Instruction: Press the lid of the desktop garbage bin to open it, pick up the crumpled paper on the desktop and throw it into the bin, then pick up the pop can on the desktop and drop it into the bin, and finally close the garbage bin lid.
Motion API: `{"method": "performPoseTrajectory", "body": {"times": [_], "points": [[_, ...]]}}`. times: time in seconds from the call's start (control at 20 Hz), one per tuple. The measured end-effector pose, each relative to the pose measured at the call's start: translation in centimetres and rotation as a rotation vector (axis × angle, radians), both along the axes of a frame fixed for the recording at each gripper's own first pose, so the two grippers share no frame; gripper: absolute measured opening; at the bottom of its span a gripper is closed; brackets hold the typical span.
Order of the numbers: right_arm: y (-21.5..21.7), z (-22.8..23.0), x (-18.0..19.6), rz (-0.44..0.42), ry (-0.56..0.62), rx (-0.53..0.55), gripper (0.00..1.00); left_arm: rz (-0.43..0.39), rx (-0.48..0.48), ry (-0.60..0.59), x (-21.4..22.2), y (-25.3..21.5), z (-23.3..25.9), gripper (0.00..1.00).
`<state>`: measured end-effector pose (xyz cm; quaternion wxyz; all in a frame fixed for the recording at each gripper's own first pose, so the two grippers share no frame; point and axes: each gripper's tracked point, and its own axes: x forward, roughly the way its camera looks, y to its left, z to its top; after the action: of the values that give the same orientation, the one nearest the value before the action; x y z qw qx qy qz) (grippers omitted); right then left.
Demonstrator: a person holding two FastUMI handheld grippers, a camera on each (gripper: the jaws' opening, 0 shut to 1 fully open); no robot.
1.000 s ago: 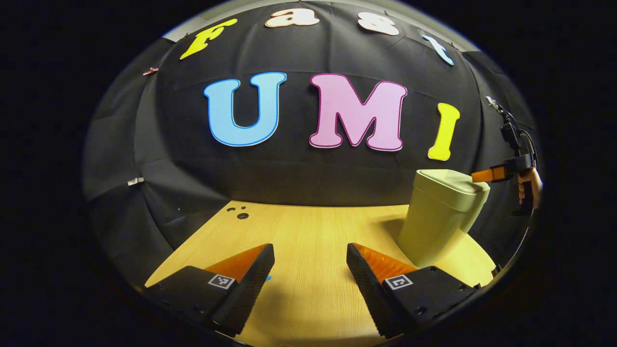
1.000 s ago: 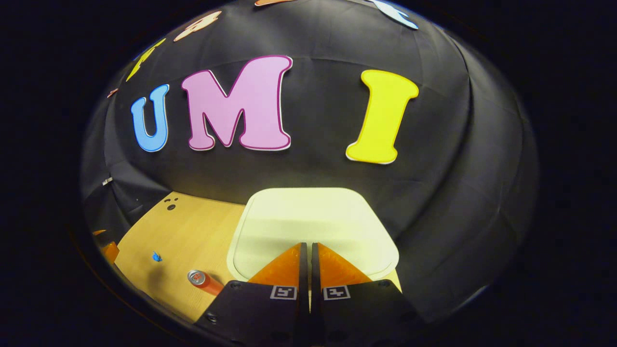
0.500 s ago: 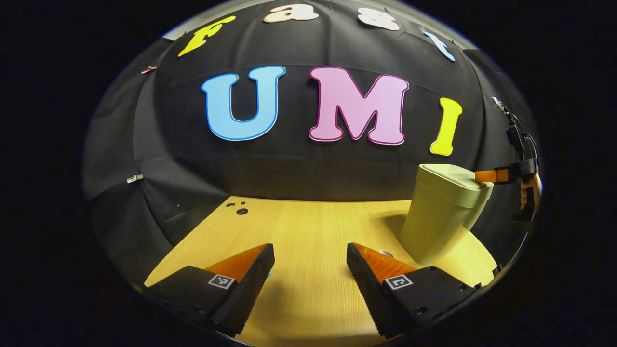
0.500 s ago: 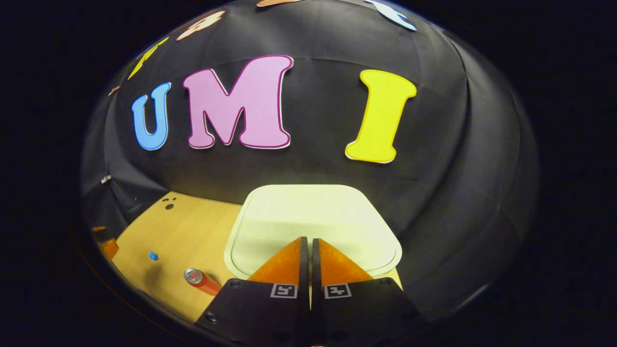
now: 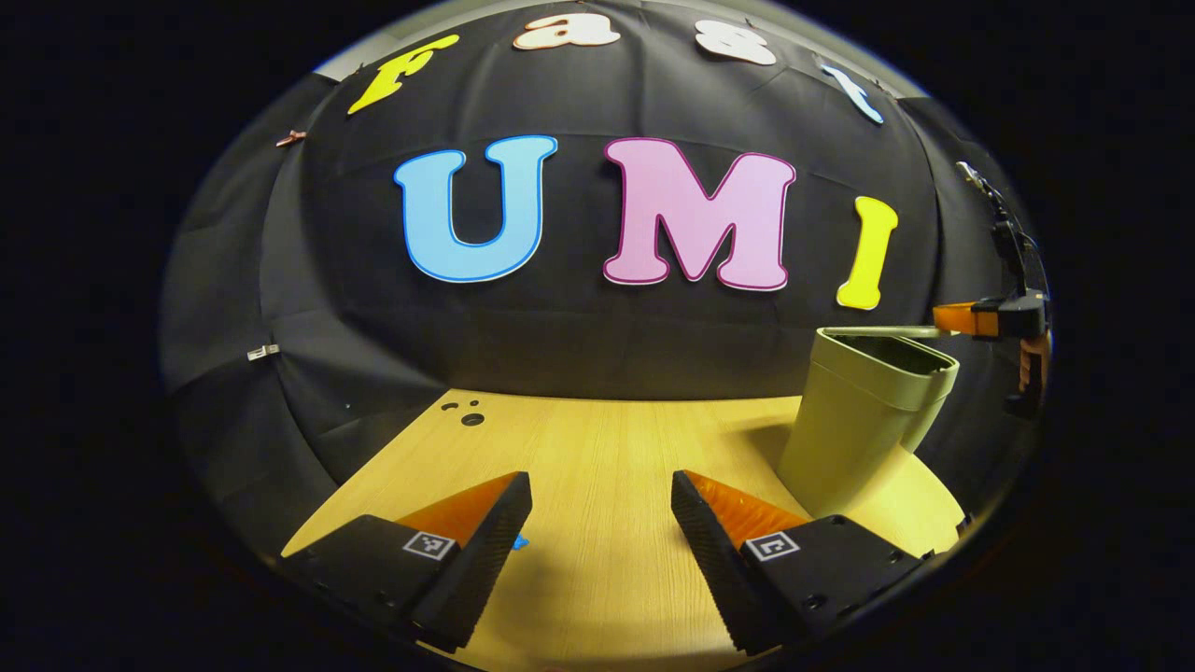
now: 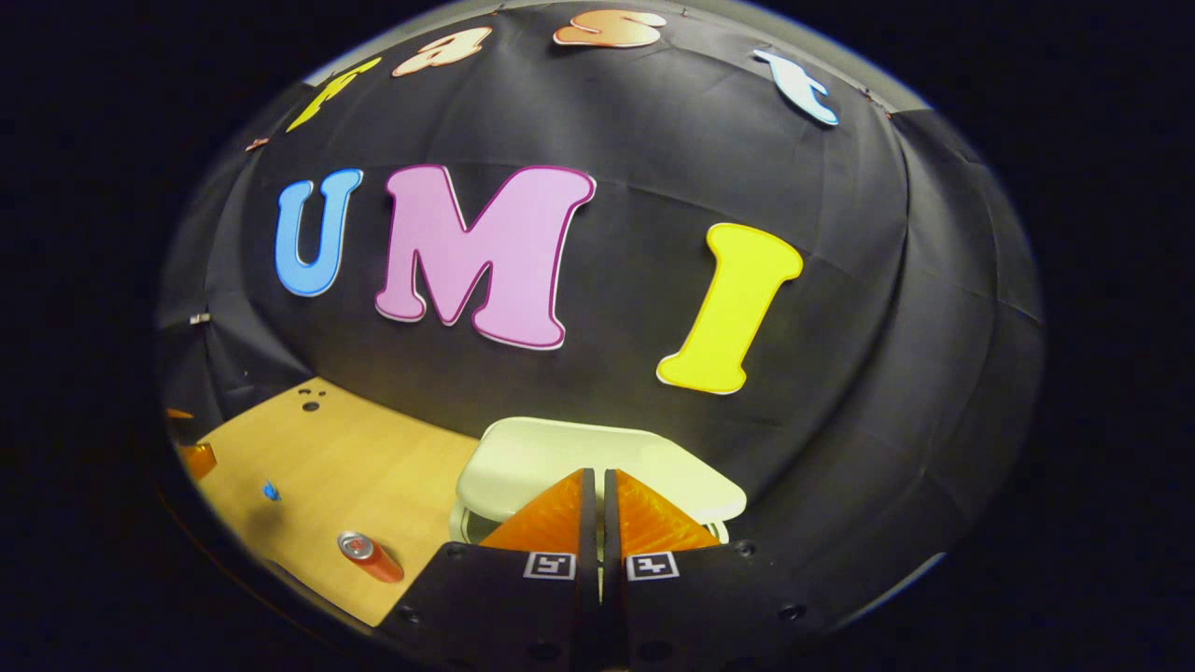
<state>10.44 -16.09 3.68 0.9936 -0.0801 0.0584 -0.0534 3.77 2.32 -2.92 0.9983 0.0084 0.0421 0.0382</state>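
Black cloth backs the wooden surface [image 5: 597, 448]. At its right end stands my bin [image 5: 864, 420], lid [image 6: 597, 457] raised. My right tool [image 6: 597, 495] is pressed together at the lid; my left tool [image 5: 597, 513] is spread. Nearby lies the can [image 6: 366, 555].

I see the bin [image 5: 864, 420] on the desk [image 5: 597, 457] at right of the left gripper view, lid [image 6: 597, 462] raised above it. Pop can [image 6: 366, 554] lies lower left in the right gripper view, left of the bin.
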Motion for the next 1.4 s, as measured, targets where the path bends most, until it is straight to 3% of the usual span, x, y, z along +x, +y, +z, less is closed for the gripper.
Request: {"method": "performPoseTrajectory", "body": {"times": [0.65, 0.7, 0.75, 0.95, 1.4], "points": [[1.2, 3.5, -4.7, -0.071, -0.111, 0.214, 0.06, 0.049, 0.021, -0.068, -0.6, 6.3, 0.8, 0.97], [1.5, 3.4, -5.3, -0.074, -0.105, 0.22, 0.17, 0.055, 0.02, -0.066, -0.6, 7.1, 0.6, 0.97], [1.6, 3.2, -5.5, -0.084, -0.103, 0.22, 0.18, 0.06, 0.016, -0.064, -0.6, 7.8, 0.2, 0.97], [3.2, 2.3, -6.3, -0.075, -0.084, 0.233, 0.98, 0.062, -0.012, -0.038, -0.6, 10.1, -1.3, 0.97], [5.9, 1.8, -8.3, -0.075, -0.072, 0.163, 0.96, -0.012, -0.079, 0.094, 3.8, 12.4, -6.8, 0.97]]}}
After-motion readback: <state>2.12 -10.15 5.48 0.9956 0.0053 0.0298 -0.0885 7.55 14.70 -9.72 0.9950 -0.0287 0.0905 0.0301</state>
